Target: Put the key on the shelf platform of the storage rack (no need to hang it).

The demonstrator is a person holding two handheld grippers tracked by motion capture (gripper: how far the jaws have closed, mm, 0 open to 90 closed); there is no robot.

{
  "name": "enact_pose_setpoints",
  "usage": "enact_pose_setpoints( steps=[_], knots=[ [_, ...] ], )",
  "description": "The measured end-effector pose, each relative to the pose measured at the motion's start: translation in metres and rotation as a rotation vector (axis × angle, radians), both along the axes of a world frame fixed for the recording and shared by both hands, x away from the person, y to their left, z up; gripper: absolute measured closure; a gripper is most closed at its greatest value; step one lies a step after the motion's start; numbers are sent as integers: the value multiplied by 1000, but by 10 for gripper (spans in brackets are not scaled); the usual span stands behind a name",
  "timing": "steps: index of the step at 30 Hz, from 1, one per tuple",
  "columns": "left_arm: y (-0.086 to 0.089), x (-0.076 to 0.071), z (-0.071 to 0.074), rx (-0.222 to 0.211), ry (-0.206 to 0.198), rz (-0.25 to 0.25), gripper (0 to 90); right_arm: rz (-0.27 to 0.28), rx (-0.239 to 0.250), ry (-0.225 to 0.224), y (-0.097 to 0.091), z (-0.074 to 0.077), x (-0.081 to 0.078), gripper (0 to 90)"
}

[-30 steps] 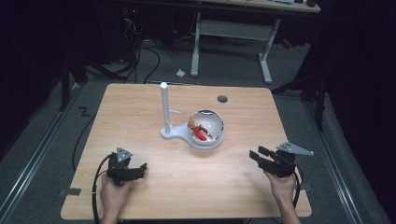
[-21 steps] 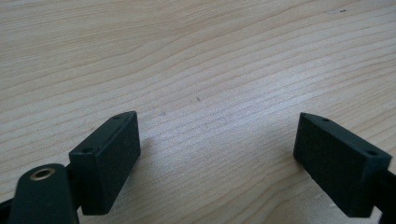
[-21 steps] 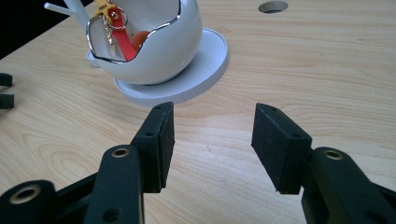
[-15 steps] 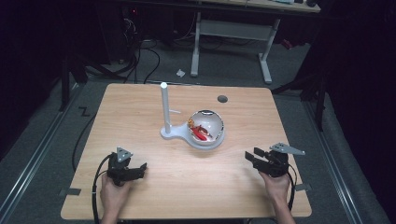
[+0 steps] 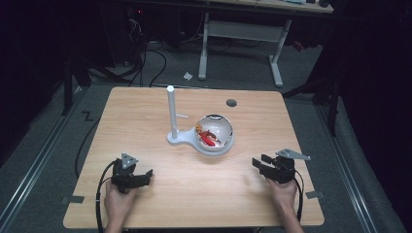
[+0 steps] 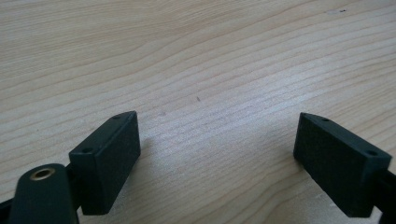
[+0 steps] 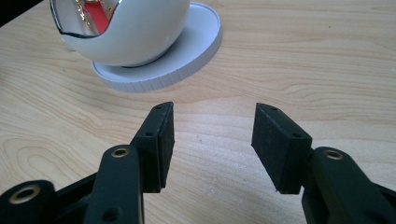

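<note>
Two grippers rest low on the table (image 5: pixel 194 204), jaws spread and empty: left gripper (image 5: pixel 145 174) near-left; right gripper (image 5: pixel 257 162) near-right, facing the white bowl (image 5: pixel 216 133) mid-table beside a white post (image 5: pixel 171 114).

1. A light wooden table (image 5: pixel 145 116) stood on a grey floor (image 5: pixel 48 145) in a dark room.
2. Near the table's middle sat a white bowl (image 5: pixel 216 136) on a round white base (image 7: pixel 196 42), with red and yellowish items inside that were too small to identify.
3. A white upright post (image 5: pixel 171 111) rose just beside the bowl.
4. A dark round grommet (image 5: pixel 231 103) lay near the far edge.
5. Beyond the table stood a desk frame (image 5: pixel 243 34) and cables (image 5: pixel 145 53).
</note>
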State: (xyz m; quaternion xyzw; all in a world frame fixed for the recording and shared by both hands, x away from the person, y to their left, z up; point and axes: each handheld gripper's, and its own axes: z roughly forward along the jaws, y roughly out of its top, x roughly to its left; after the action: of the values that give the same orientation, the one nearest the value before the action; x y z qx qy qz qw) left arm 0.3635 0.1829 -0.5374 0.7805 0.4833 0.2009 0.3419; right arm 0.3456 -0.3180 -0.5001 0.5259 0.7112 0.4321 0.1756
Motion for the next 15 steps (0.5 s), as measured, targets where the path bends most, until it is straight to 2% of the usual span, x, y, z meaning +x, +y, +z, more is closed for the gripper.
enact_pose_setpoints(
  steps=[15],
  knots=[
    [0,0,0,0,0,0,150,-9,-75,20,9,-13,11,485]
  ],
)
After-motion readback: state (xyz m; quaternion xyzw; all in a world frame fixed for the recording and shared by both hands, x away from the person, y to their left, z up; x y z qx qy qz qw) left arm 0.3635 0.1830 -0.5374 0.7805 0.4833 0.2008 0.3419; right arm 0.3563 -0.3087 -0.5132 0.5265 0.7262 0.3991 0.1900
